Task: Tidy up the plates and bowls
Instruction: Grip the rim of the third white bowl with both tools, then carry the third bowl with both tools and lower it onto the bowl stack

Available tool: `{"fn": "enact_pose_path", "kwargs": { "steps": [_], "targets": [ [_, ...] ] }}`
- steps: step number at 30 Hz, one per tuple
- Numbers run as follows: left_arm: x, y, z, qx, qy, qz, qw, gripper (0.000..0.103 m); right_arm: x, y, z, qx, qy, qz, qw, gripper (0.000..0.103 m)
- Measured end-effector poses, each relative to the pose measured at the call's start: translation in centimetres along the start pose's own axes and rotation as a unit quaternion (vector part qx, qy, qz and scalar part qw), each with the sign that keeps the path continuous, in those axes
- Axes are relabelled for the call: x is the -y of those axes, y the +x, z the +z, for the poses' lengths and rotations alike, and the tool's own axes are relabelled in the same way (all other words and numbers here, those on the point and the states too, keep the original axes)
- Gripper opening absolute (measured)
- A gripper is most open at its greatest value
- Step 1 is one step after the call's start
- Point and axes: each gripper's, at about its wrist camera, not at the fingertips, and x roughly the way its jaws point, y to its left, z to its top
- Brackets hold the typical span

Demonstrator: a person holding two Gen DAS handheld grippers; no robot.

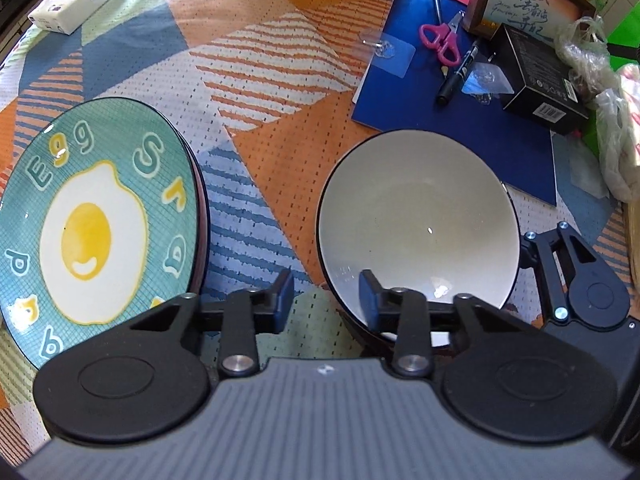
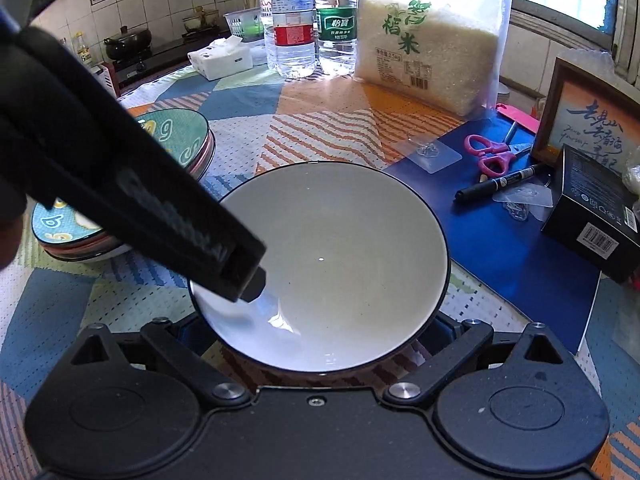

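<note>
A white bowl with a dark rim (image 1: 416,216) (image 2: 332,264) sits low over the patterned tablecloth. My left gripper (image 1: 326,296) straddles its near-left rim. One blue fingertip (image 1: 370,296) is inside the bowl and the other is outside, with cloth showing between that pad and the rim. In the right wrist view the left gripper's inner finger (image 2: 252,284) comes in from the upper left. My right gripper (image 2: 318,328) stands wide around the bowl's underside, its tips hidden beneath the flare. A teal fried-egg plate (image 1: 92,216) (image 2: 176,140) tops a stack at the left.
A blue folder (image 1: 460,128) to the right carries pink scissors (image 1: 438,40), a marker (image 1: 460,72) and a black box (image 1: 536,76), with a framed picture (image 1: 528,4) behind. Water bottles (image 2: 292,28), a rice bag (image 2: 432,40) and a tissue box (image 1: 68,4) line the far side.
</note>
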Motion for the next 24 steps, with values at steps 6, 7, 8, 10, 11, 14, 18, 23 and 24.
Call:
{"fn": "enact_pose_path", "kwargs": {
  "steps": [6,7,8,10,11,14,18,23,24],
  "targets": [
    [1.0,-0.3,-0.6,0.009,0.029,0.012,0.9995,0.015,-0.5,-0.3,-0.3,0.007,-0.003,-0.008,1.000,0.100],
    [1.2,-0.3,-0.7,0.010,0.033,0.017,0.9993,0.015,-0.7,-0.4,-0.3,0.008,-0.006,-0.010,1.000,0.100],
    [1.2,-0.4,-0.8,0.011,0.039,0.017,0.9990,0.015,-0.8,-0.5,-0.4,0.008,-0.003,-0.009,1.000,0.100],
    [1.1,-0.7,-1.1,0.008,0.039,0.013,0.9991,0.015,-0.8,-0.8,-0.5,0.007,0.005,-0.006,1.000,0.100],
    [0.9,-0.9,-1.3,0.005,0.038,0.012,0.9992,0.015,-0.9,-0.9,-0.6,0.008,0.005,-0.004,1.000,0.100],
    [0.5,-1.9,-2.1,0.002,0.036,0.005,0.9993,0.015,-1.6,-1.7,-0.8,0.011,-0.005,-0.002,1.000,0.100],
    [-0.5,-3.7,-3.3,-0.001,0.026,0.001,0.9997,0.015,-2.8,-3.0,-0.9,0.011,-0.009,0.007,1.000,0.100],
    [-2.2,-6.4,-5.6,0.005,0.015,0.005,0.9999,0.015,-5.2,-4.8,-0.7,0.008,-0.013,0.020,1.000,0.100],
    [-2.7,-7.0,-6.0,0.004,0.012,0.003,0.9999,0.015,-5.7,-5.2,-0.7,0.008,-0.017,0.022,1.000,0.100]
  ]
}}
